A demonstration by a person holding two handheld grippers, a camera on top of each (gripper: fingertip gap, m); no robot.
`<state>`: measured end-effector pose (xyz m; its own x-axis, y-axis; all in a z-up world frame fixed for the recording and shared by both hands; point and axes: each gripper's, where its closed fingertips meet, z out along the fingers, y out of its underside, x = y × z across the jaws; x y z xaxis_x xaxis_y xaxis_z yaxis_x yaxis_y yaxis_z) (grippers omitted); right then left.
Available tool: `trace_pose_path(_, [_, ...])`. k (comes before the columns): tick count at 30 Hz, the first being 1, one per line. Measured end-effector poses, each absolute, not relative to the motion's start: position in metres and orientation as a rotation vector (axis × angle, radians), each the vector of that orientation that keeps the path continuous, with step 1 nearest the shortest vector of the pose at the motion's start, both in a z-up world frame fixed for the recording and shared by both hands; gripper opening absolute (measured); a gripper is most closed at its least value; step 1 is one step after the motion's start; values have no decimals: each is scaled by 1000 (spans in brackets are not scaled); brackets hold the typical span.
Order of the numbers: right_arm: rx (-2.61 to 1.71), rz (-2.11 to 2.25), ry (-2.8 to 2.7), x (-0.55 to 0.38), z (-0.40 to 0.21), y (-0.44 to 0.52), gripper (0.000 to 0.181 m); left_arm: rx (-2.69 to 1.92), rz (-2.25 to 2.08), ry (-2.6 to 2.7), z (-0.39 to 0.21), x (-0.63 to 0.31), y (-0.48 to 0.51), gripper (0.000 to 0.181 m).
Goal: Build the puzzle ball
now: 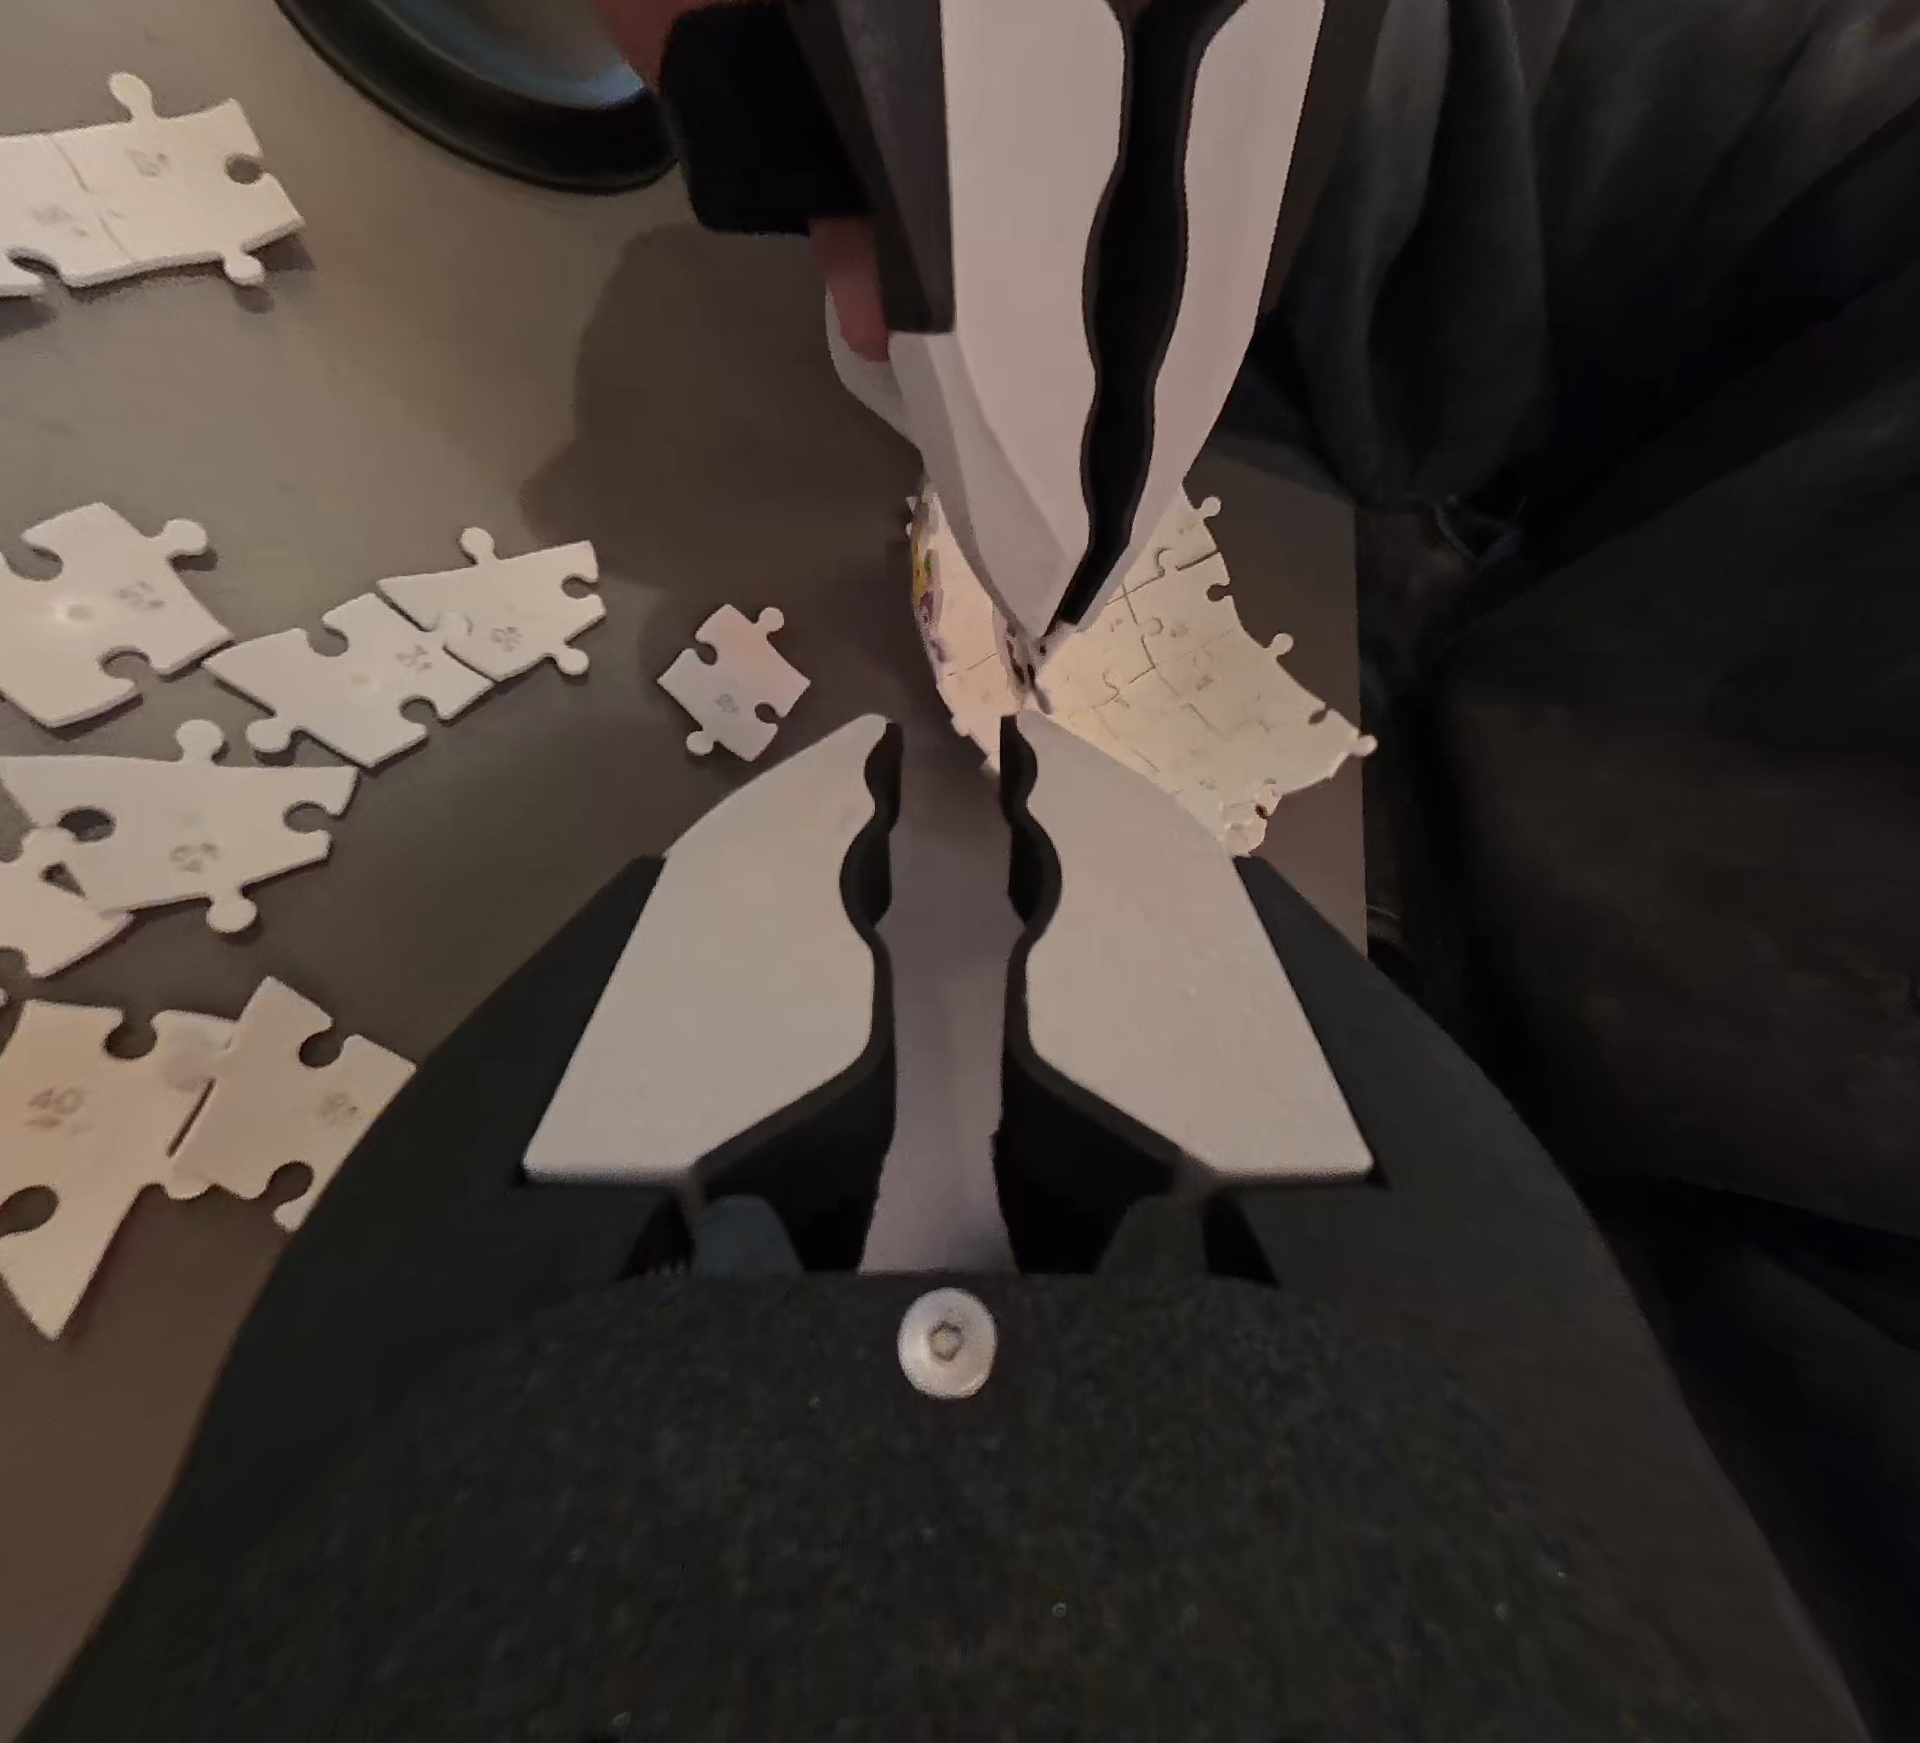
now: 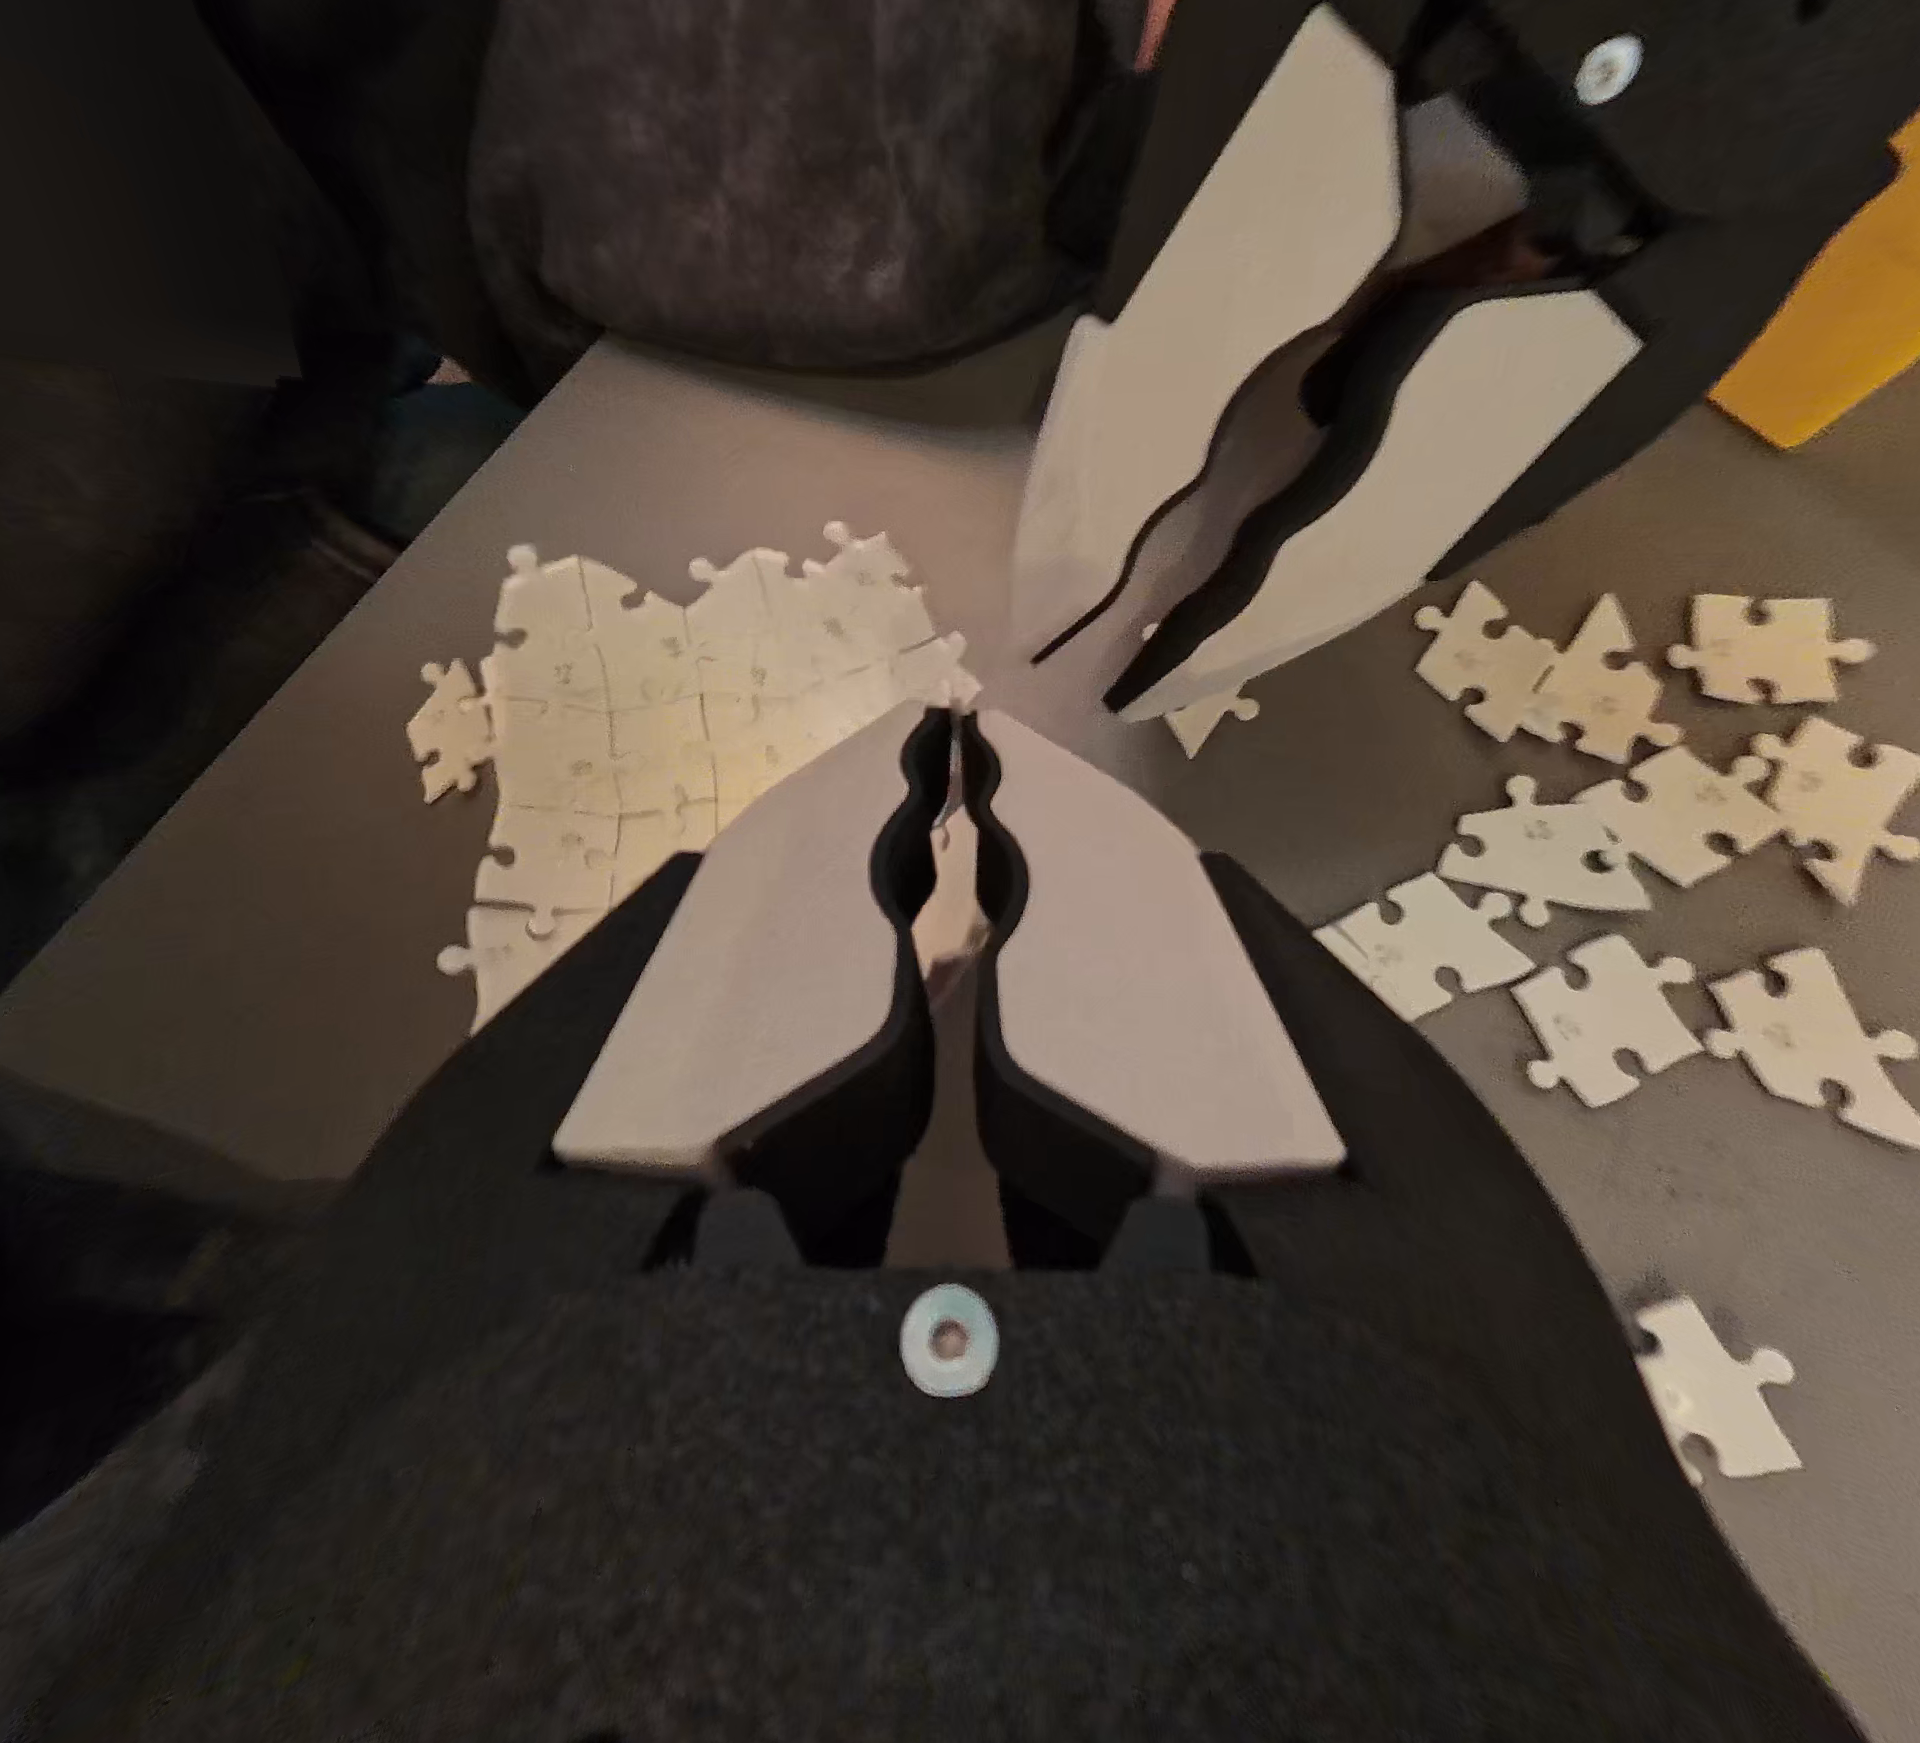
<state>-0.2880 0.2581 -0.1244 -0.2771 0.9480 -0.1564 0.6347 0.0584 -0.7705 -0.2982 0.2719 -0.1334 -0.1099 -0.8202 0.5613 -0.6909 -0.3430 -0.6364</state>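
The right gripper [image 2: 958,719] pinches the edge of the curved white assembled puzzle sheet [image 2: 623,717] lying on the grey table [image 2: 260,862] (numbered backs up); the left gripper [image 1: 948,737] hovers slightly parted, empty, loose white puzzle pieces [image 1: 343,675] nearby

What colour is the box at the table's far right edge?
Yellow: the box shows only in the right wrist view, behind the other gripper.

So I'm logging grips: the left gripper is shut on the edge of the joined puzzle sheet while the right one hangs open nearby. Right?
Sides swapped. The right gripper is shut on the edge of the joined sheet, as the right wrist view shows. The left gripper hangs open nearby, holding nothing, as the left wrist view shows.
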Motion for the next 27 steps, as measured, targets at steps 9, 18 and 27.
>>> trace_pose_path(9, [-1430, 1112, -2139, -299, -118, 246, 2, -2052, -1500, 1440, -126, -296, 307, 19])
trace_pose_path(18, [-1323, 1000, -2148, -303, -110, 258, 2, -2053, -1543, 1206, -116, -300, 336, 19])
trace_pose_path(27, [-1288, 1141, -2149, -312, -118, 259, 2, -2080, -1522, 1252, -124, -297, 331, 19])
